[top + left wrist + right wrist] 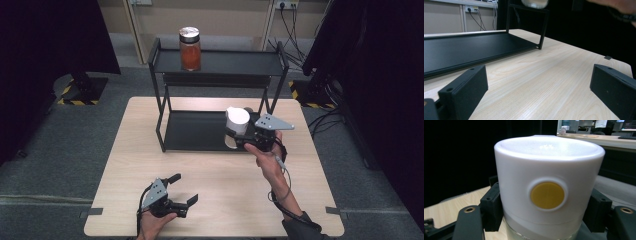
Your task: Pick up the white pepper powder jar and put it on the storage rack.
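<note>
Pale wooden counter (215, 170): right tongs (239, 139) clamp a white-lidded jar (237, 121) at the black rack's (200, 131) three o'clock end; left tongs (186, 189) gape empty.

Even overhead light, dark surrounds, soft shadows, slightly soft focus

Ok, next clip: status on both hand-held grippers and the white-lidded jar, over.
Right hand-held gripper shut on white-lidded jar, held above the rack's lower shelf. Left hand-held gripper open over the table. Orange-filled jar on top shelf, well clear.
</note>
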